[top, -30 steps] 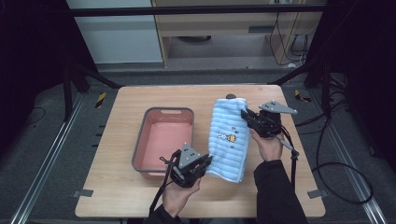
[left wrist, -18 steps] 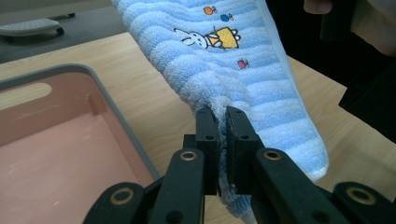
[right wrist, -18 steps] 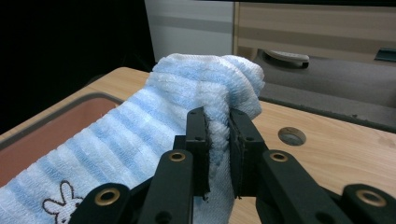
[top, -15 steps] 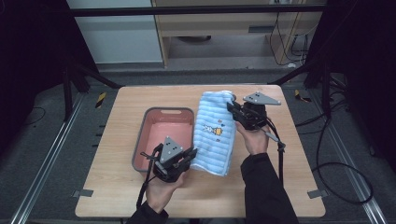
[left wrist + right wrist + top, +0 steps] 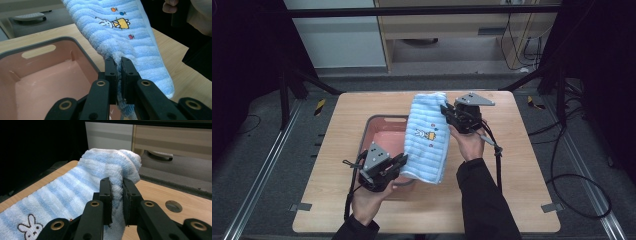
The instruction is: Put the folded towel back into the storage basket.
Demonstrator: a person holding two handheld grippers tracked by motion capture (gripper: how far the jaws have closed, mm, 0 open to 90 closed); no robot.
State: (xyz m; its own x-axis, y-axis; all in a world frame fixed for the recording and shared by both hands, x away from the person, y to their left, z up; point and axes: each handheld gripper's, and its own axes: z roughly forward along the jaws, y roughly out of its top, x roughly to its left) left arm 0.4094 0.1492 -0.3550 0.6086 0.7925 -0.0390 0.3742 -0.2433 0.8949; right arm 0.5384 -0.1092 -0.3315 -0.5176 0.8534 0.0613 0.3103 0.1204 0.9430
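Note:
A folded blue-striped towel [image 5: 427,137] with a rabbit picture hangs stretched between both grippers above the table. My left gripper [image 5: 401,165] is shut on its near end, and its jaws pinch the cloth [image 5: 117,63] in the left gripper view. At the far end my right gripper [image 5: 446,111] is shut on a bunched fold [image 5: 117,187]. A pink tray [image 5: 382,134] with a grey rim lies under the towel's left side; its inside [image 5: 50,82] holds nothing that I can see.
The wooden table [image 5: 522,165] has bare room to the right of the towel and a round hole [image 5: 173,206] near the right gripper. Metal rails and cables run along the floor on both sides. A cabinet stands beyond the far edge.
Both grippers have carried the towel to the left, from the table's right part to partly over the pink tray. The grips have stayed shut.

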